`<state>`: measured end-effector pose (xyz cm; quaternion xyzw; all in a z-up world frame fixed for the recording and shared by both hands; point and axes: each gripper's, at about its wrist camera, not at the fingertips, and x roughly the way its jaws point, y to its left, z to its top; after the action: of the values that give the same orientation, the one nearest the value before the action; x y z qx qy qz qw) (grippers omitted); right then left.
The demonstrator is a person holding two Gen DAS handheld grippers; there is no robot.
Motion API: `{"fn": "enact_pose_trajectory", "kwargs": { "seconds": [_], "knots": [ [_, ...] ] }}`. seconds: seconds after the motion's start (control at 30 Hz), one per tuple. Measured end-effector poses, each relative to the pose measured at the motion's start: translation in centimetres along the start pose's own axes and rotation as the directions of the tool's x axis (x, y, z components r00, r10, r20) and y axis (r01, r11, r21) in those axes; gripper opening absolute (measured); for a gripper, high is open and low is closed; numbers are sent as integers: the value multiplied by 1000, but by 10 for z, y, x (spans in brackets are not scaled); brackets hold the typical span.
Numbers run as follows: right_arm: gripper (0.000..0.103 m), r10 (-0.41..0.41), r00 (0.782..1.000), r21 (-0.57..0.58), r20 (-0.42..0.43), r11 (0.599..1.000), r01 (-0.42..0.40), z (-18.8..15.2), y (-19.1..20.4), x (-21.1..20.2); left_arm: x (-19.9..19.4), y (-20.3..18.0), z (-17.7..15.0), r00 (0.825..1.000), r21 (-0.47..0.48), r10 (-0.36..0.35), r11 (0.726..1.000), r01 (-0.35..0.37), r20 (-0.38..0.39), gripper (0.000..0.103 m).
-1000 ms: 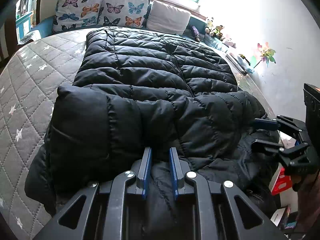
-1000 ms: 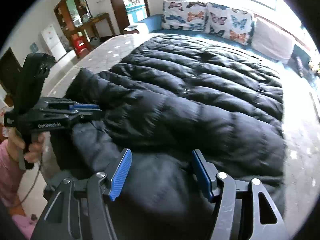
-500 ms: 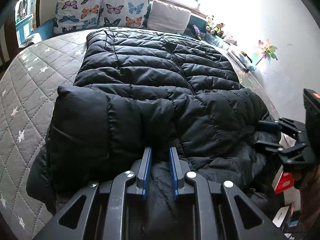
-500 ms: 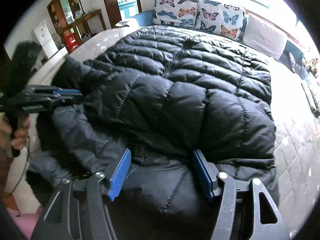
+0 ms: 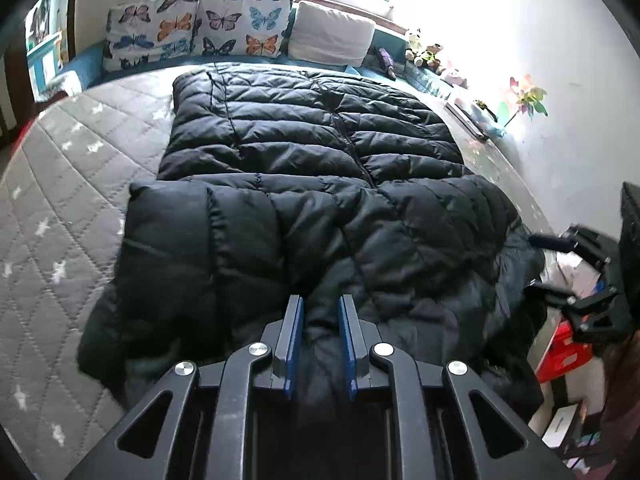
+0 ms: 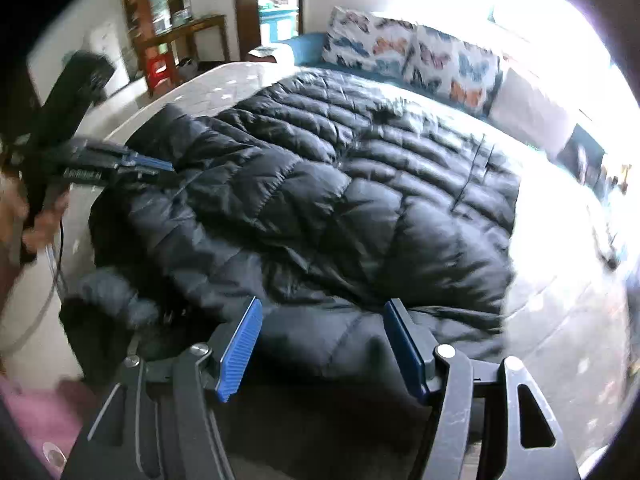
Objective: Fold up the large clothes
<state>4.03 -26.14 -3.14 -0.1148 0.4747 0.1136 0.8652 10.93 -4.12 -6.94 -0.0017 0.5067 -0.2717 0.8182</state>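
Coat: black quilted down coat (image 5: 320,184) spread long on the bed (image 5: 72,208), its far end near the butterfly pillows (image 5: 200,36), its near end hanging a little off the bed's edge.
Sleeves: both appear already laid crosswise over the body, forming the padded band (image 5: 304,232) across the near half; one cuff end sits at the band's left side.
Left claw: (image 5: 319,344) fingers drawn close with only a narrow slot between the blue pads, and dark fabric of the near edge bunched in that slot; it looks pinched on the coat, at about the middle of the near edge.
Right claw: (image 6: 322,344) fingers spread wide, the coat's near right portion lying in front of and between them; nothing is clamped. In the left wrist view it shows at the coat's right flank, blurred.
Step in hand: judged to be taking hold of the near end for a lengthwise fold, with only one side gripped so far.
Next move calls for: the right claw to settle onto the loose near edge and close on it, level with the left, so both can lift and carry the near end toward the pillows without dragging the sleeves out of place.
Caution: the stuffing is thick and slippery; a shallow pinch may slide off.
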Motion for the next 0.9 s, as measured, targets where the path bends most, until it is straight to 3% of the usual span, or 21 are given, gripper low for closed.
{"fn": "enact_pose_trajectory", "kwargs": {
  "seconds": [0.27,0.3,0.37,0.4,0.43,0.6,0.83,0.9],
  "knots": [
    [69,-69,998,-146,-1,987,68,-11,5,-29,-52,-28,-44,999,223,42,974,-44,14,21],
    [69,-80,997,-167,-11,983,77,-15,6,-30,-56,-31,-51,999,237,35,971,-36,7,25],
    [69,-90,995,-207,-29,975,83,-24,10,-30,-66,-39,-69,1000,260,-1,965,7,-23,51],
    [69,-91,995,-223,-39,971,80,-28,12,-30,-70,-42,-78,1000,269,-7,963,15,-27,71],
    [69,-87,995,-241,-57,968,71,-33,15,-28,-74,-47,-86,1000,280,-14,960,20,-26,76],
    [69,-84,990,-318,-114,947,44,-56,32,-20,-82,-65,-111,993,288,-100,951,112,-56,76],
    [69,-79,991,-472,-108,881,19,-85,77,-6,-50,-88,-130,985,295,-115,944,150,-132,74],
    [69,-74,992,-500,-102,866,13,-89,85,-1,-38,-89,-131,983,286,-109,947,148,-148,65]
  ]
}}
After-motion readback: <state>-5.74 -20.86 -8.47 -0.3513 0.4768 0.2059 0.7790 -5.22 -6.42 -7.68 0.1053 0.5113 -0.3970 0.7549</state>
